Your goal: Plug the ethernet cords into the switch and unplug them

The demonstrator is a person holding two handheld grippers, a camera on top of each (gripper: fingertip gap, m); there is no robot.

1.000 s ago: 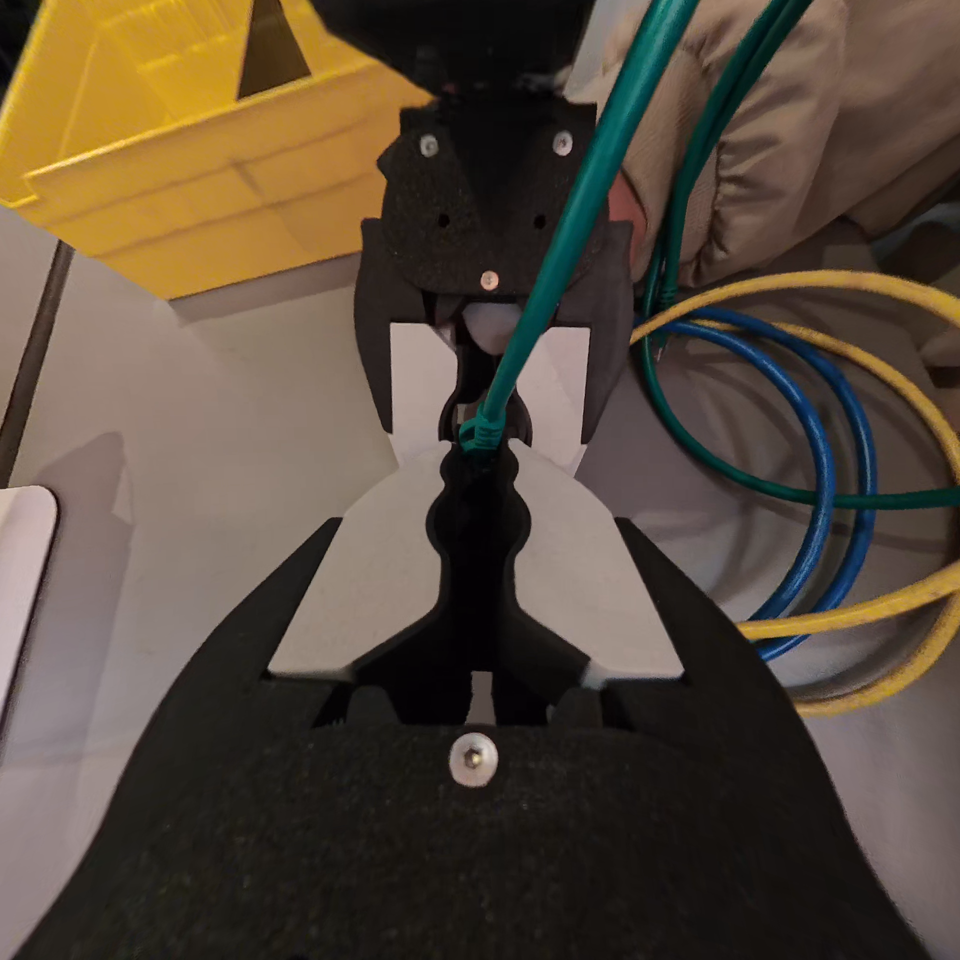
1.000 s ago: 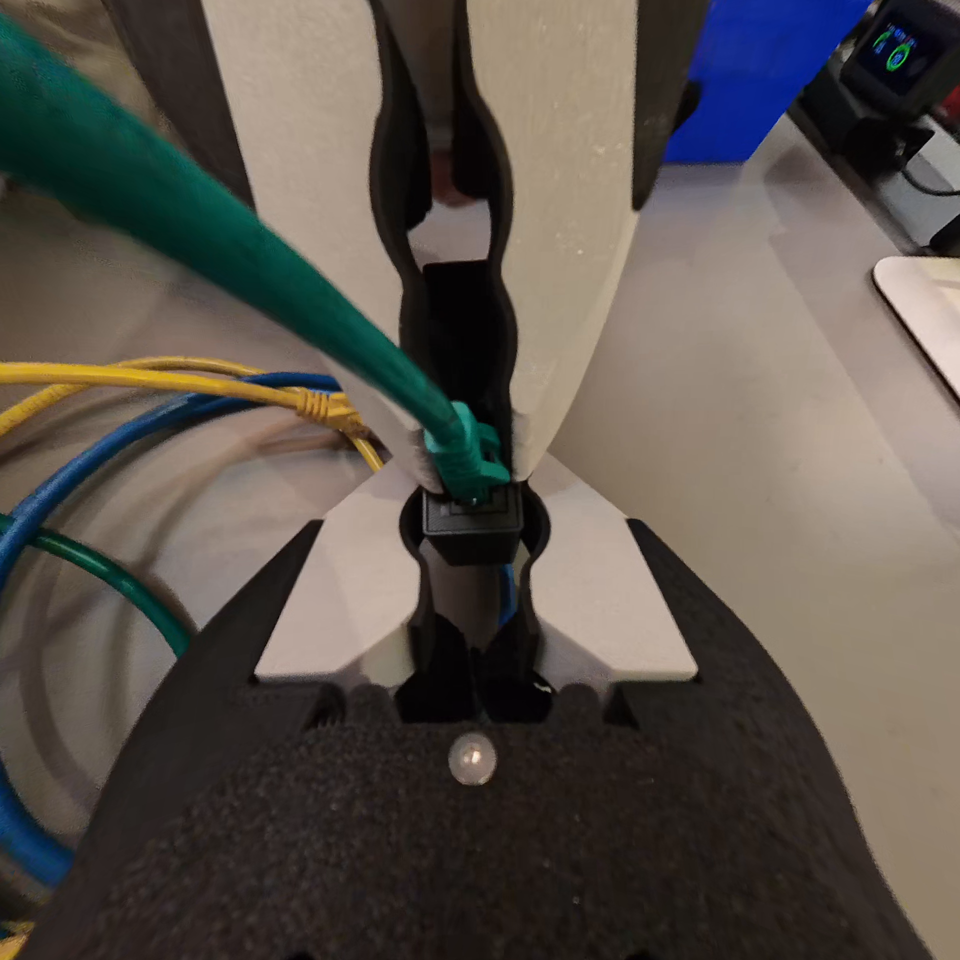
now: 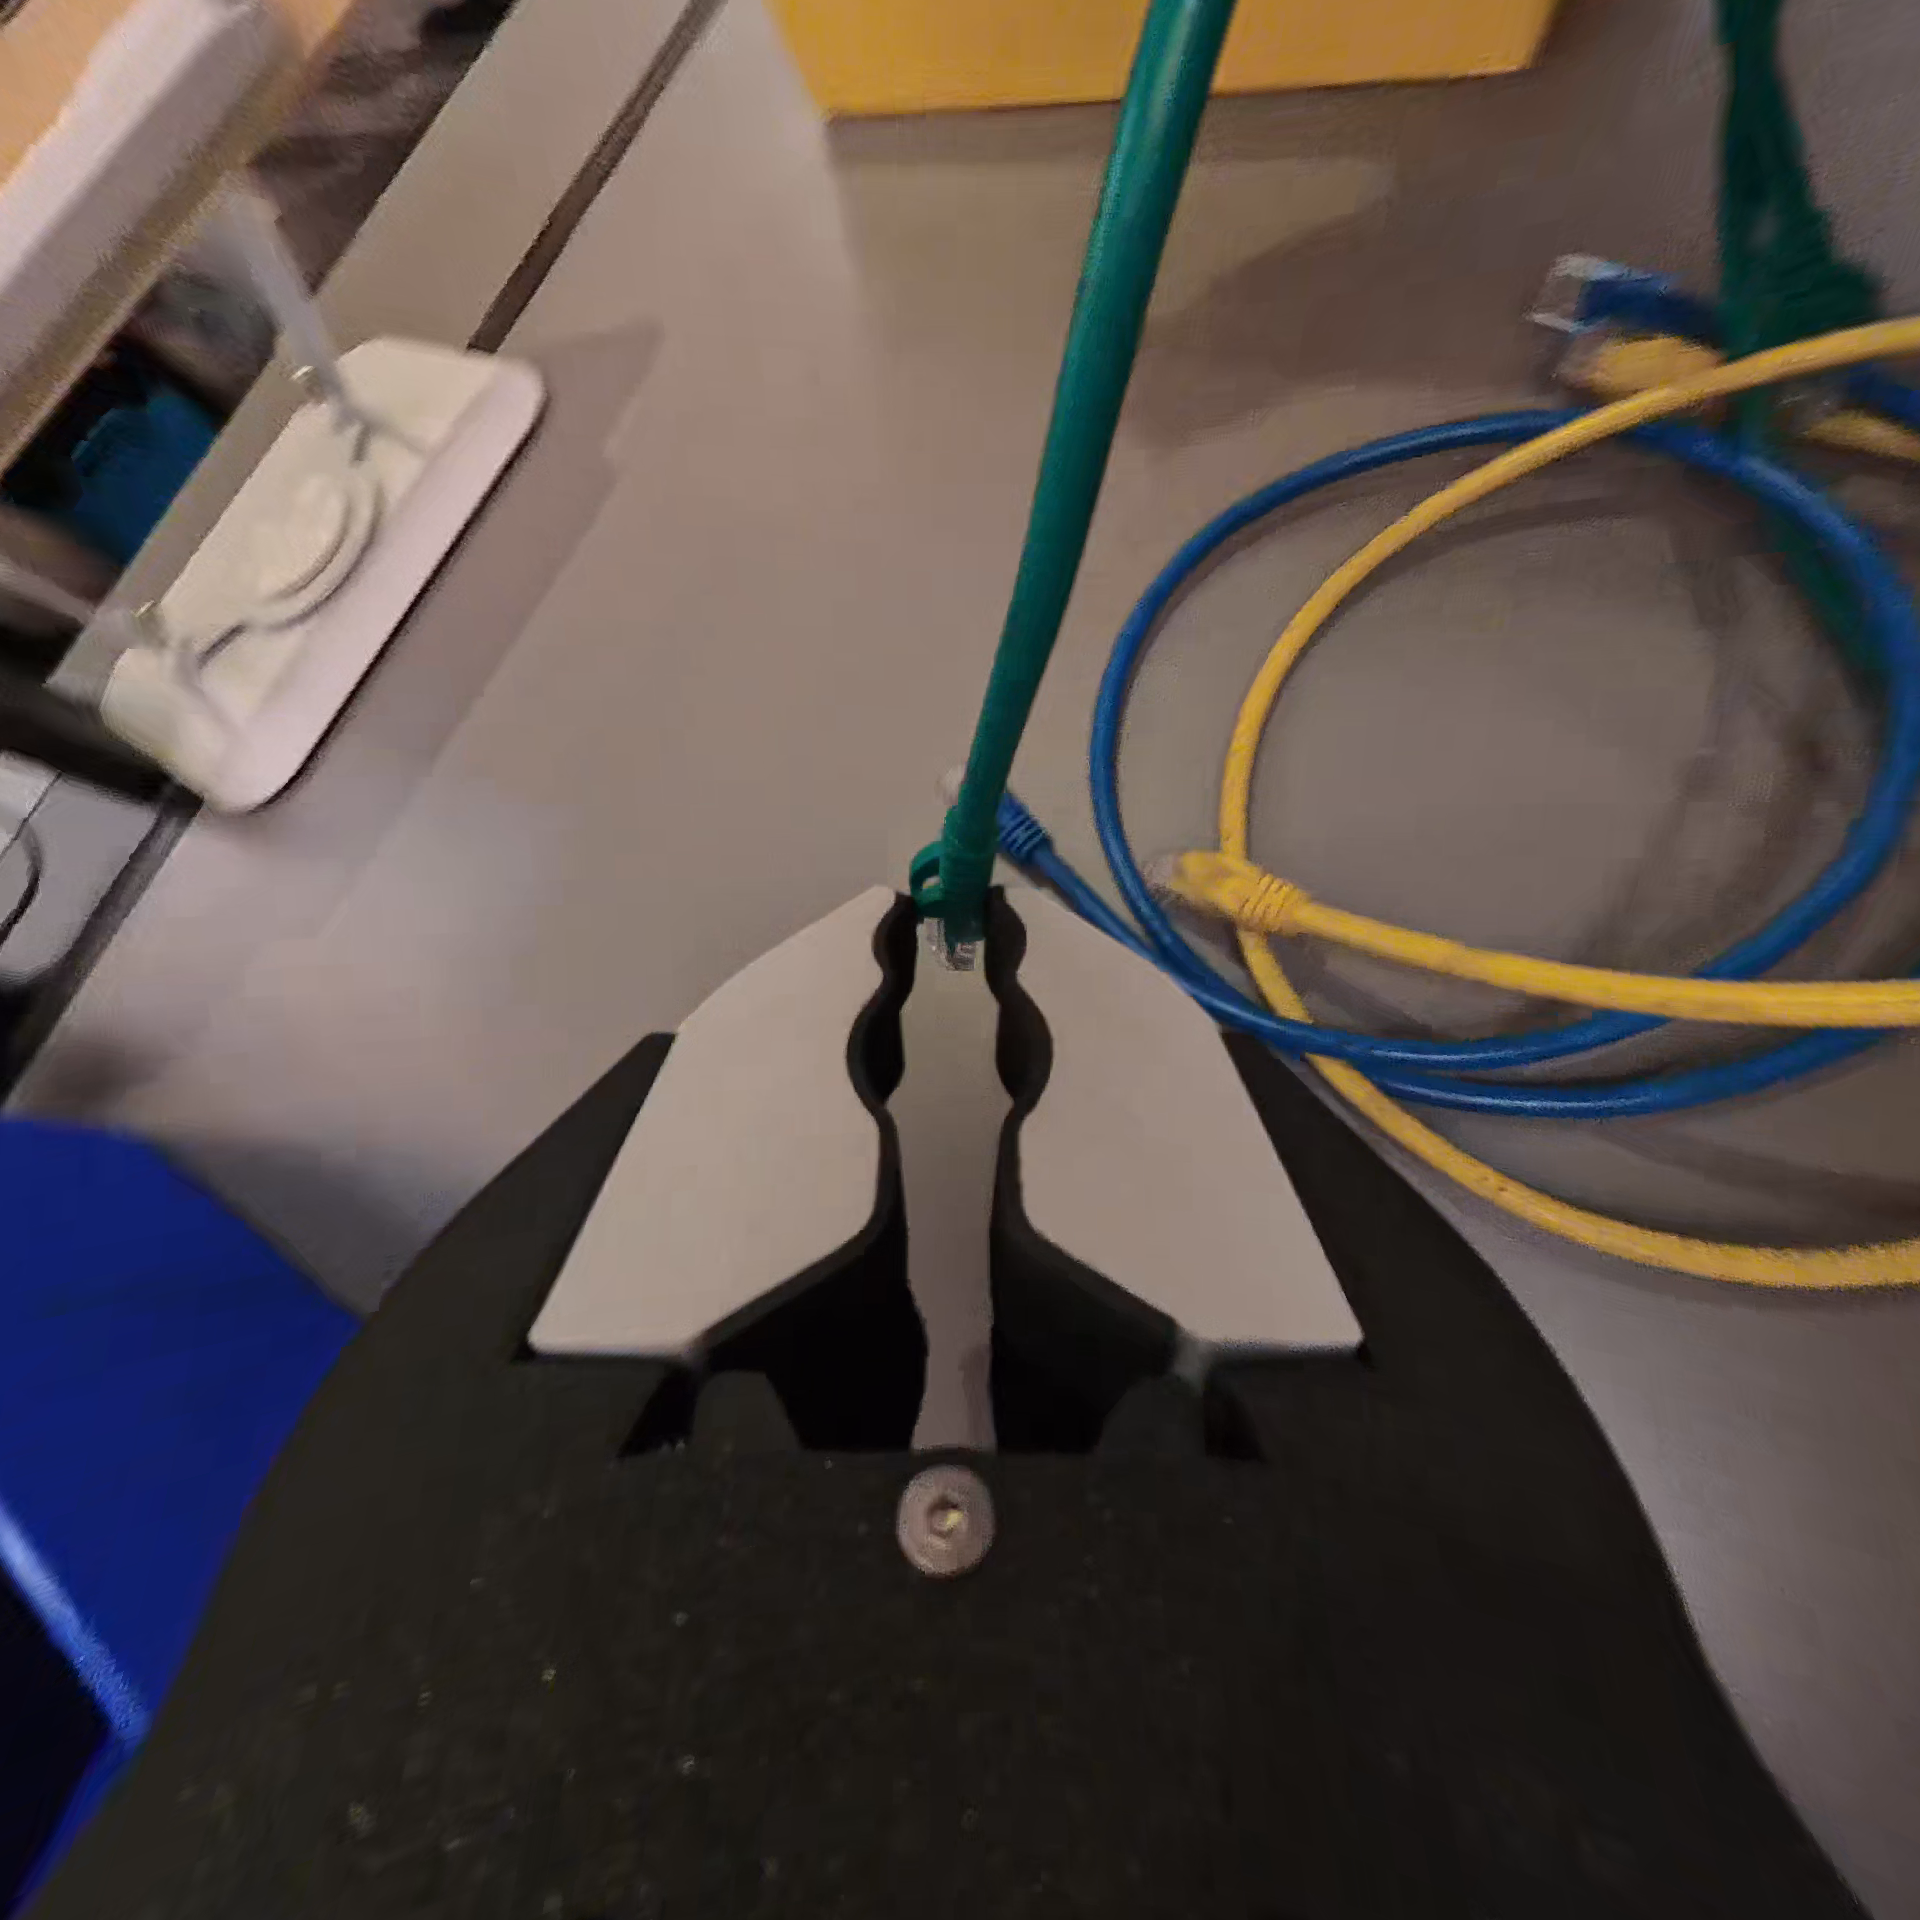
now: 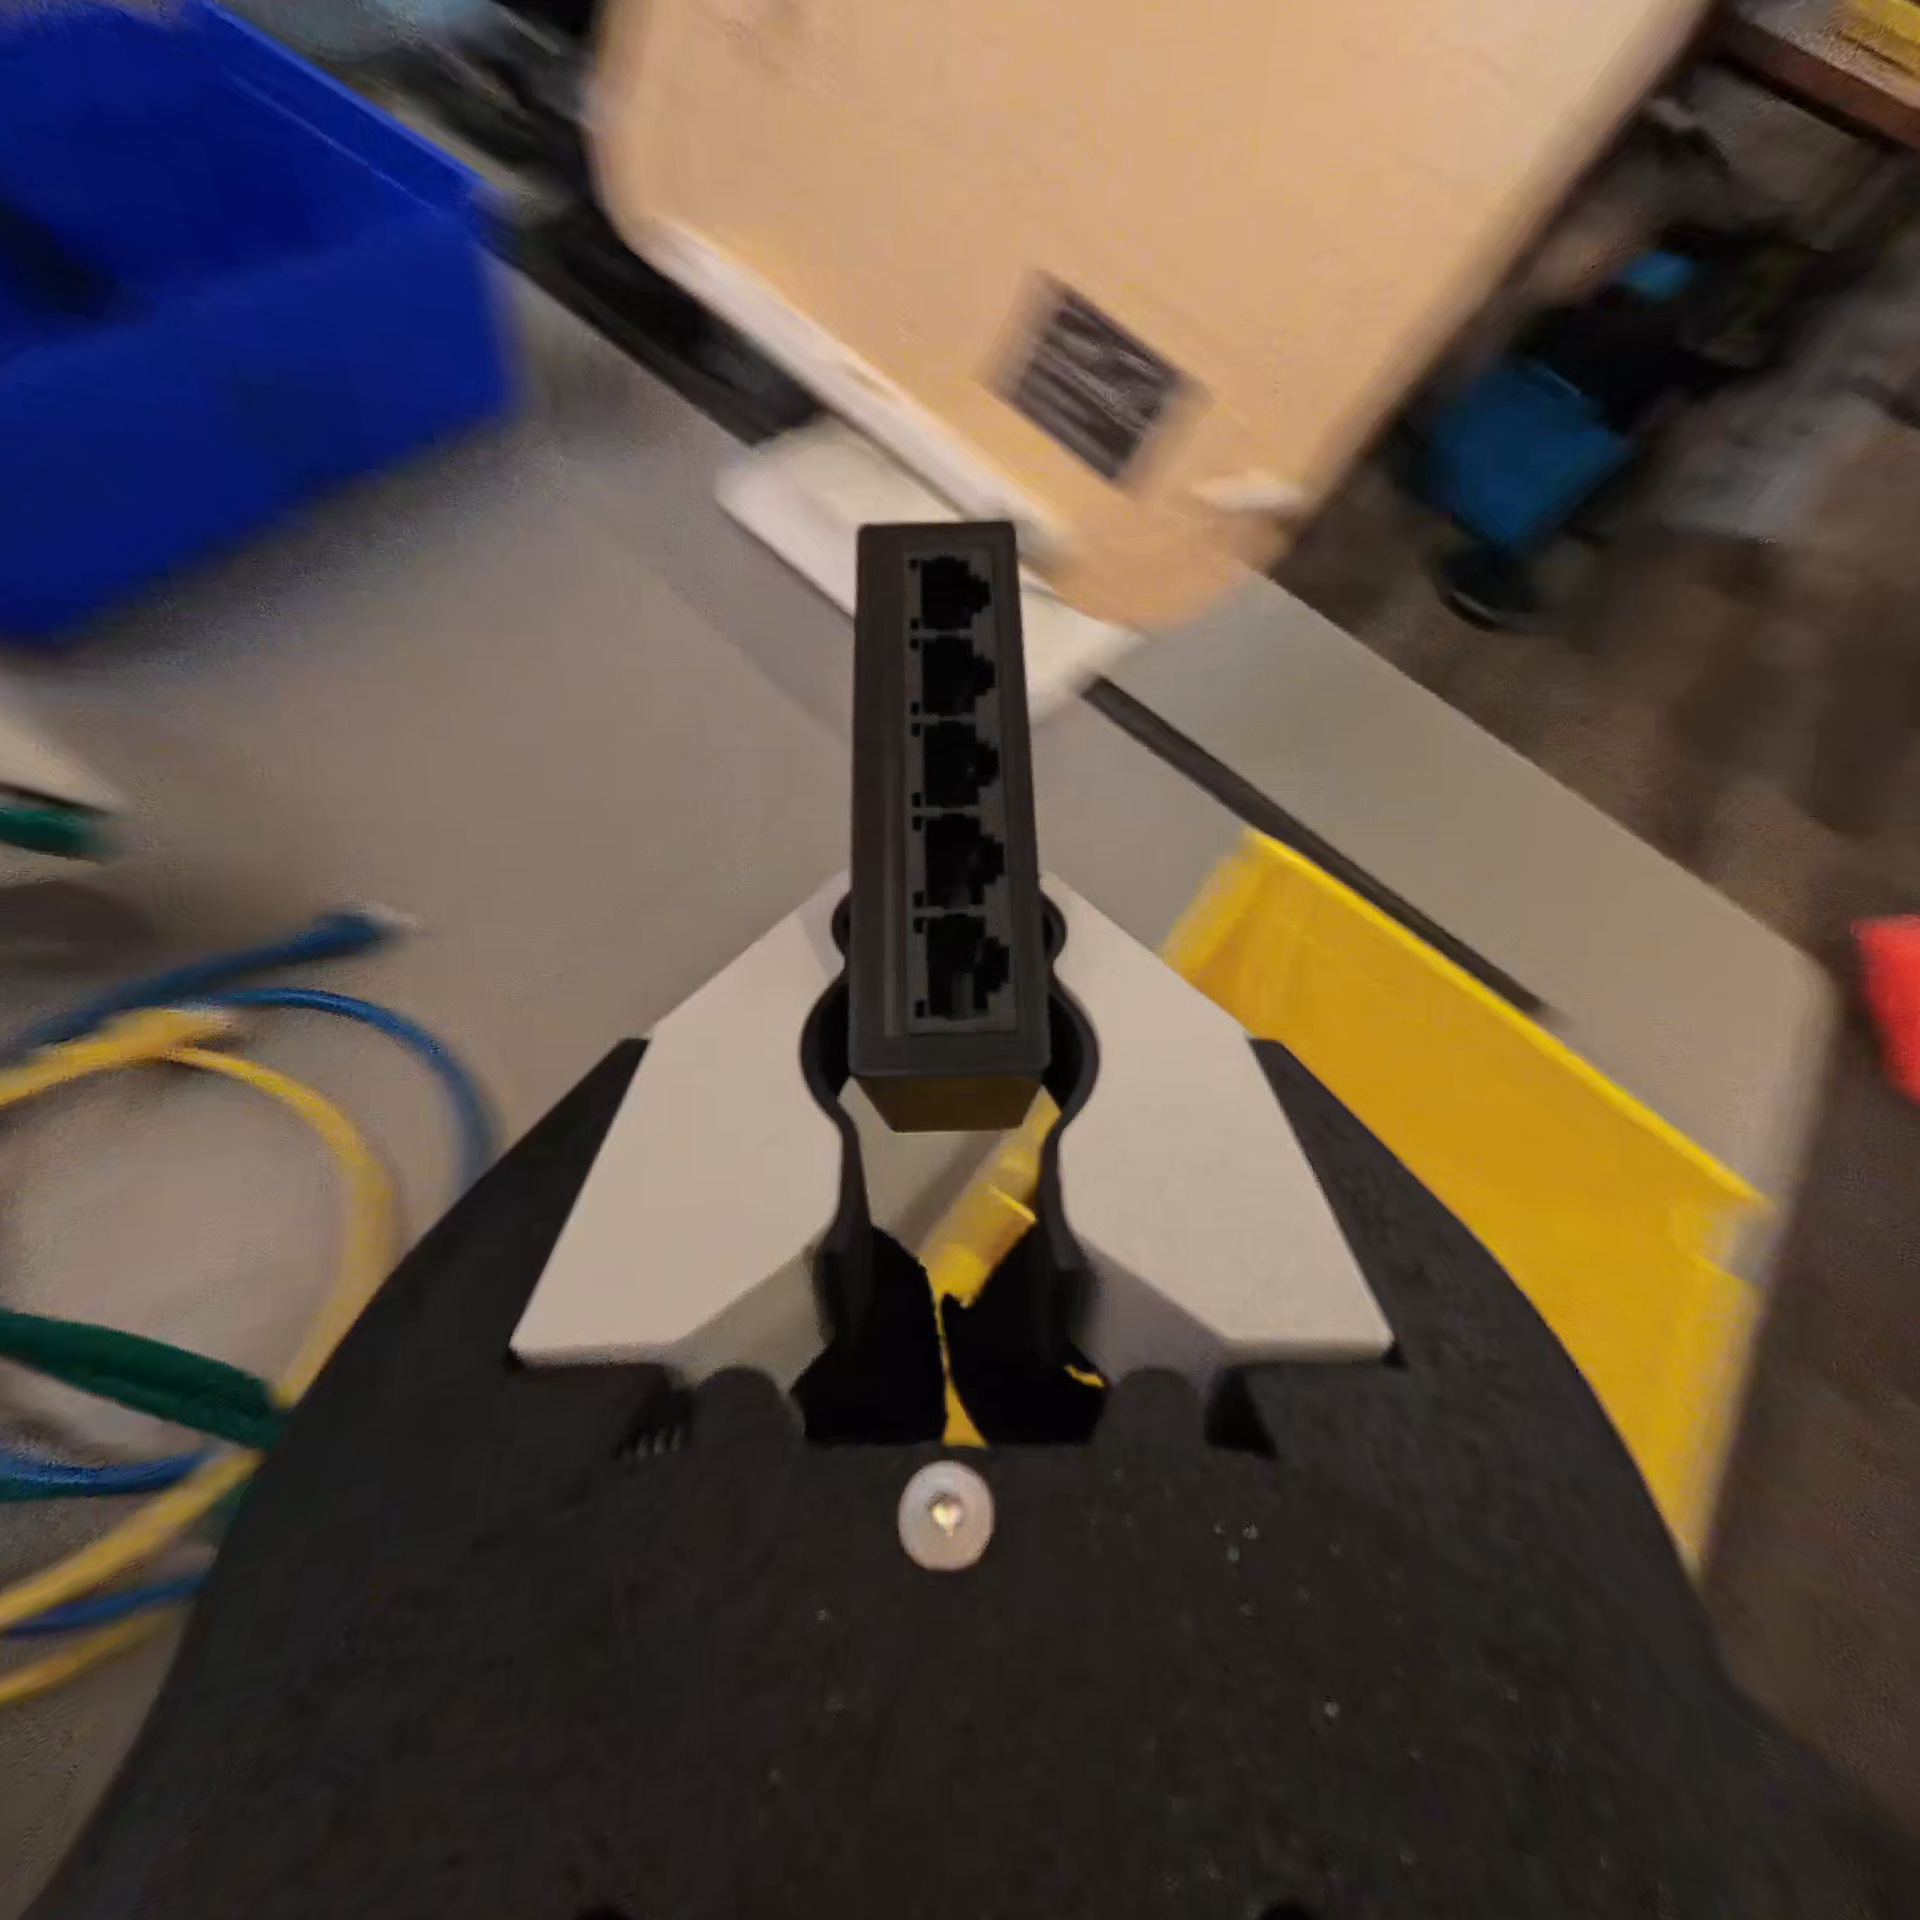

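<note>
My left gripper (image 3: 951, 914) is shut on the clear plug of the green ethernet cord (image 3: 1081, 447), which rises from the fingertips up out of the top of the left wrist view. The plug is free of the switch. My right gripper (image 4: 948, 956) is shut on the black switch (image 4: 943, 800) and holds it upright above the table, its row of several ports facing the camera, all empty. The blue cord (image 3: 1164, 914) and yellow cord (image 3: 1455, 966) lie coiled on the grey table (image 3: 665, 644) right of my left gripper, their plugs loose.
A yellow bin (image 4: 1475, 1122) sits right of my right gripper and shows at the top of the left wrist view (image 3: 1039, 52). A blue bin (image 4: 208, 312) and a cardboard box (image 4: 1091, 208) stand beyond. A white stand base (image 3: 322, 561) lies at the table's left. About 30 cm separates my left fingertips from my right.
The green plug has come out of the switch. The two grippers, tip to tip before, have swung apart; both views have turned and show motion blur.
</note>
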